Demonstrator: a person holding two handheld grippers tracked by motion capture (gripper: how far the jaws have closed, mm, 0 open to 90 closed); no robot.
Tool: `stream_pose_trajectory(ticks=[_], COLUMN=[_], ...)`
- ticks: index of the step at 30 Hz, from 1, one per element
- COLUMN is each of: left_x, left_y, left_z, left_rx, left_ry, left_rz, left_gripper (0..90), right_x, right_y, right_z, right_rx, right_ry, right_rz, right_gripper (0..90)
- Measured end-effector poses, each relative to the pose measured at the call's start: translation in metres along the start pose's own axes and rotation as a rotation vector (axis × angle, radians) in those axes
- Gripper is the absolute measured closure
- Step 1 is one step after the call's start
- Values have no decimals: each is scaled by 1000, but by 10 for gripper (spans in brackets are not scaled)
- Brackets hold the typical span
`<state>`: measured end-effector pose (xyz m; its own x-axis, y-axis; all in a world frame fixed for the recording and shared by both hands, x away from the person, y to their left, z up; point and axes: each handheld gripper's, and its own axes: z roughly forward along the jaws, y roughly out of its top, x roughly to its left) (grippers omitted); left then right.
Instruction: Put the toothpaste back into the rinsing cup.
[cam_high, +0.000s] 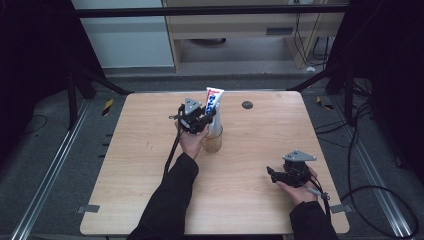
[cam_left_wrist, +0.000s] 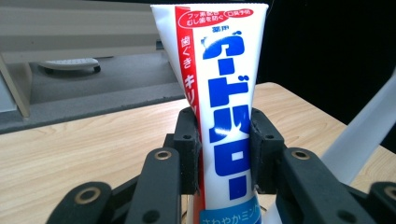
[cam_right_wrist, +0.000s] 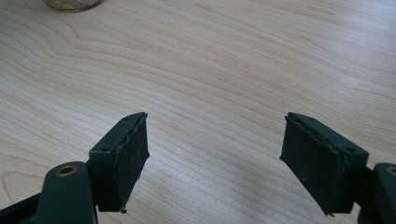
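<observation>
A white toothpaste tube (cam_high: 214, 101) with red and blue print stands upright, its lower end inside a clear cup (cam_high: 213, 142) at the middle of the table. My left gripper (cam_high: 204, 120) is shut on the tube from the cup's left. In the left gripper view both pads (cam_left_wrist: 189, 140) press the tube (cam_left_wrist: 224, 93) at mid height. A white slanted stick (cam_left_wrist: 362, 133) leans beside it at the right. My right gripper (cam_high: 272, 175) rests low near the front right, open, with bare wood between the jaws of my right gripper (cam_right_wrist: 215, 149).
A small black disc (cam_high: 247, 104) lies on the wooden table (cam_high: 145, 155) behind and to the right of the cup. The cup's base (cam_right_wrist: 72, 3) shows at the top left of the right gripper view. Black frame legs stand at the far corners.
</observation>
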<state>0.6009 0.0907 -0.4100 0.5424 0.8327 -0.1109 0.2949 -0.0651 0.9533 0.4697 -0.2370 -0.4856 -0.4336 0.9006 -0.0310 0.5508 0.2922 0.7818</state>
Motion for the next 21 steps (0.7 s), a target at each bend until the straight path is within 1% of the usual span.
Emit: stream_pose_trajectory(ticks=[15,20,21], left_x=[0,0,0], left_y=[-10,-14,-14], left_z=[4,6,6], left_rx=[50,79,72], left_ry=[-3,1,-3], left_rz=[15,25,23], left_gripper=[667,657,654], right_x=[0,0,0], right_y=[0,0,0], right_z=[0,0,0], right_rx=[2,1,1], right_ry=[1,1,1], right_rz=[3,1,1], right_gripper=[226,226,226])
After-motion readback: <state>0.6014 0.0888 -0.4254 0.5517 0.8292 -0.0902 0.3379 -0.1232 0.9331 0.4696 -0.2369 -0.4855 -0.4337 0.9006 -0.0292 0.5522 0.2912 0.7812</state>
